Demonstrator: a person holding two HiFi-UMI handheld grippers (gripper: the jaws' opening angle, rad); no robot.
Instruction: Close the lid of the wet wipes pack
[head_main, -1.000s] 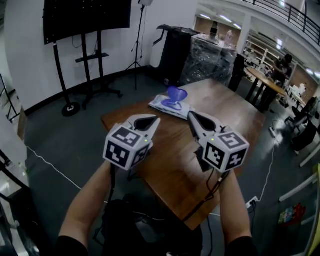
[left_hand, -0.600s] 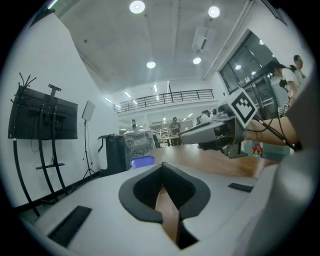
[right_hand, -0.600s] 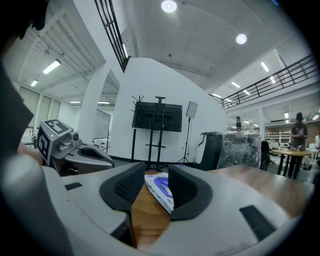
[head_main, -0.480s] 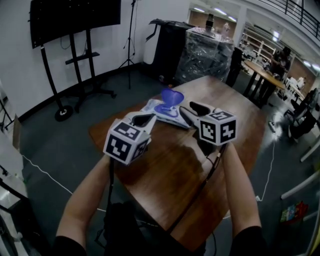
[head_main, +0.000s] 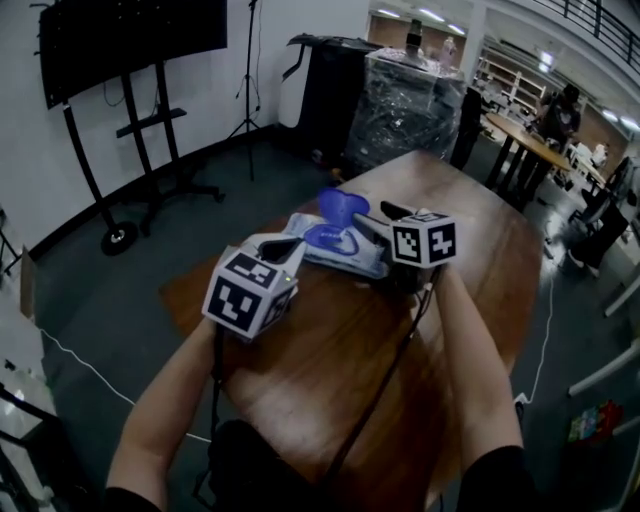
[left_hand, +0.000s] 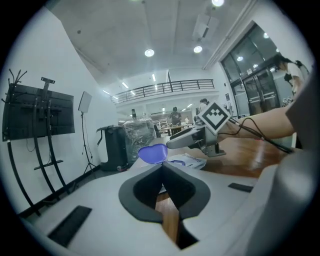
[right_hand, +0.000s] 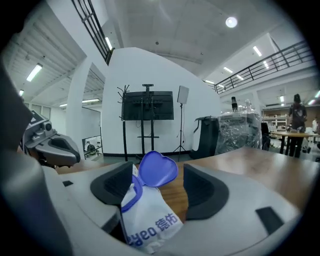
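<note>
Your left tongs (head_main: 285, 246) are pressed together at the pads with nothing between them. They hang over the left side of the wooden surface (head_main: 330, 380) and point towards the pack. Your right tongs (head_main: 384, 216) are opening, their jaws spread wide, and the near end of the pack sits between them. In the right gripper view the pack lies closer to the jaw on that view's left. You cannot tell whether it brushes that pad, and the other pad stands clear of it.

Look next at the surface: it is brown and glossy, and both your forearms reach out over it.

On it, towards its far left edge, lies the wet wipes pack (head_main: 335, 252), flat, white with blue print, just ahead of both tongs.

Its lid (head_main: 340, 205) is blue and heart-shaped. It stands open, tilted up from a blue ring on the pack's top.
</note>
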